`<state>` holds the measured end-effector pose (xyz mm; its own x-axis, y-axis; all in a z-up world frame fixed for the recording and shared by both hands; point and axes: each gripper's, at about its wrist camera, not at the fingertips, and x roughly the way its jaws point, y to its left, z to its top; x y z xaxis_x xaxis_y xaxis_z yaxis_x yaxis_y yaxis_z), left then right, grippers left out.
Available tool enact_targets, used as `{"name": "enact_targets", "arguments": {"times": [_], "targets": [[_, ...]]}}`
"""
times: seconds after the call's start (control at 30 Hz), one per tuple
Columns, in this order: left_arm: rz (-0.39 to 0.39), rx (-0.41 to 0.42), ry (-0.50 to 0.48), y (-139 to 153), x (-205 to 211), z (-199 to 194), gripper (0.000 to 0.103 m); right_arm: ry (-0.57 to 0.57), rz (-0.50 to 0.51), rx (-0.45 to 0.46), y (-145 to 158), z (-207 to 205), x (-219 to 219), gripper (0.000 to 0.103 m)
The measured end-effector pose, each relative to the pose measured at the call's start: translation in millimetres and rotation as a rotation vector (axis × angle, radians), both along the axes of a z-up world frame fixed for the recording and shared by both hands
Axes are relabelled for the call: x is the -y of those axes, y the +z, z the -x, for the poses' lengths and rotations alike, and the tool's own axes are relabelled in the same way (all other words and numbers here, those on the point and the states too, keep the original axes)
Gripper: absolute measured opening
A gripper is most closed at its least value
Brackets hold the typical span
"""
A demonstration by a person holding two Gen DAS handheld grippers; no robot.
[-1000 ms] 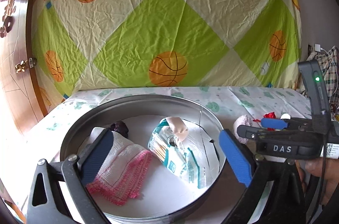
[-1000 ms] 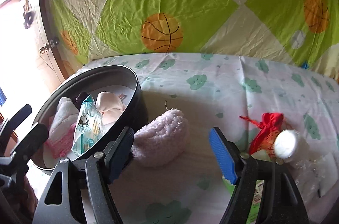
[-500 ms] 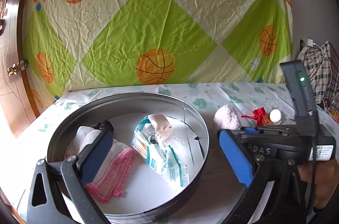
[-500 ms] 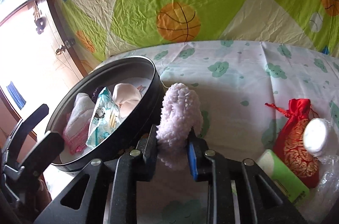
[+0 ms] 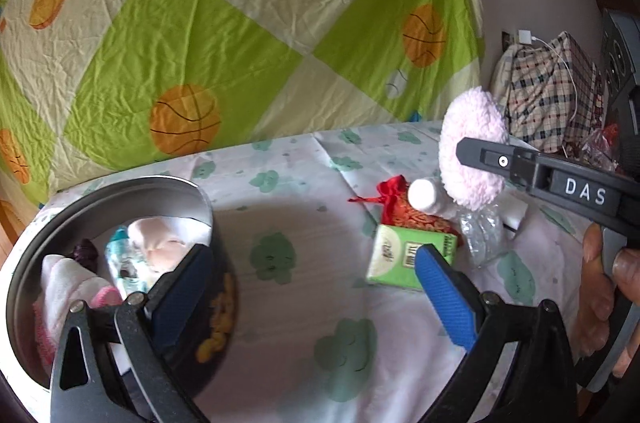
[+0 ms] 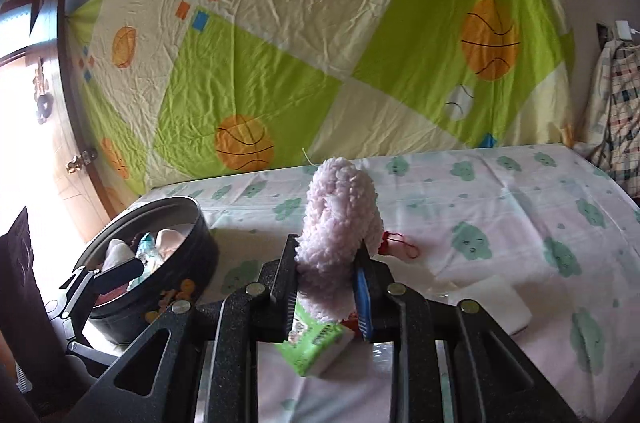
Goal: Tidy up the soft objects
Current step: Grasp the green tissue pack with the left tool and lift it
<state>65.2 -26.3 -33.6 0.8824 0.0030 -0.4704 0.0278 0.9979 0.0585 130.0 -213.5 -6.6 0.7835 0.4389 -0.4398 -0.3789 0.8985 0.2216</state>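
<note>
My right gripper (image 6: pixel 326 289) is shut on a fluffy pale-pink soft object (image 6: pixel 340 223), held up above the table; the same pink fluff (image 5: pixel 472 151) shows in the left wrist view, clamped in the right gripper (image 5: pixel 480 157). My left gripper (image 5: pixel 316 283) is open and empty, its left finger over the edge of the round metal tin (image 5: pixel 204 199). The tin (image 6: pixel 200 223) holds a white-and-pink cloth (image 5: pixel 64 287), a plastic packet (image 5: pixel 120 259) and a cream soft piece (image 5: pixel 156 243). A red pouch (image 5: pixel 404 207) lies on the table.
A green tissue pack (image 5: pixel 404 255), a white bottle (image 5: pixel 426 195) and crinkled clear plastic (image 5: pixel 480 231) lie beside the pouch. A white flat block (image 6: pixel 496 297) sits to the right. A plaid bag (image 5: pixel 552 91) stands at the table's far right. A patterned sheet covers the wall.
My right gripper shut on the pink fluffy object and lifted it off the table. My left gripper swung right, away from over the tin toward the table's middle.
</note>
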Motion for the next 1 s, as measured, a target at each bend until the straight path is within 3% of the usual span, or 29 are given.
{"name": "enact_targets", "arguments": {"times": [0.17, 0.4, 0.53, 0.8, 0.9, 1.0], "targets": [[0.034, -0.086, -0.097, -9.2, 31.2, -21.5, 0.102, -0.061, 0.026, 0.013, -6.8, -3.1, 13.2, 0.026], [0.009, -0.167, -0.167, -20.4, 61.3, -44.3, 0.102, -0.101, 0.052, 0.039, -9.8, -3.3, 19.3, 0.026], [0.003, -0.231, -0.189, -27.5, 68.7, -57.6, 0.102, -0.108, 0.048, 0.038, -12.3, -4.0, 21.9, 0.026], [-0.037, -0.274, -0.211, -33.1, 77.5, -66.6, 0.101, -0.109, 0.041, 0.041, -15.3, -4.1, 19.8, 0.026], [-0.013, -0.294, -0.202, -35.2, 72.6, -70.0, 0.095, -0.11, 0.05, 0.049, -14.9, -2.8, 16.4, 0.026], [0.01, -0.313, -0.199, -37.2, 69.0, -73.0, 0.078, -0.112, 0.061, 0.059, -14.6, -1.1, 14.0, 0.026]]}}
